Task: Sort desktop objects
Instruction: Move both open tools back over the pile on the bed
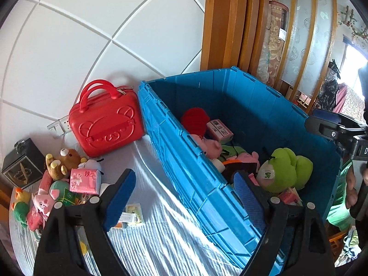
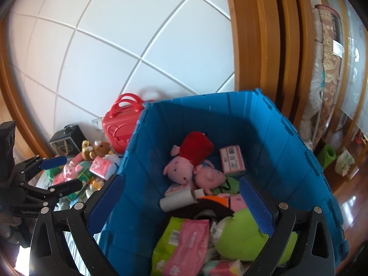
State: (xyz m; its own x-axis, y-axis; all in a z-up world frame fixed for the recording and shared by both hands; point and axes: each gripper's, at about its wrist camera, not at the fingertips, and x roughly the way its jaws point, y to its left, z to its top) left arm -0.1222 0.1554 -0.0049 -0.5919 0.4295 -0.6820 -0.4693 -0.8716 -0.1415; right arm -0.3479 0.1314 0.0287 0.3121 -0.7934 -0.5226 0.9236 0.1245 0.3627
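Note:
A big blue crate [image 1: 184,161] [image 2: 128,161] stands on the striped tablecloth. It holds a green frog plush [image 1: 285,170] [image 2: 243,237], a pink pig plush in red [image 2: 191,154], a pink box [image 2: 231,159], a white roll [image 2: 177,201] and a pink wipes pack [image 2: 184,246]. Left of the crate lies a pile with a brown bear plush [image 1: 66,161], a pink tissue pack [image 1: 84,181] and a pink pig toy [image 1: 46,203]. My left gripper [image 1: 184,197] [image 2: 59,174] straddles the crate's left wall, open and empty. My right gripper [image 2: 181,204] hangs over the crate's inside, open, gripping nothing.
A red carry case [image 1: 105,126] and a black box [image 1: 21,163] stand against the white tiled wall. A small card pack [image 1: 132,214] lies on the cloth by my left finger. Wooden door frames [image 2: 264,46] rise behind the crate. A person's hand [image 1: 352,191] shows at right.

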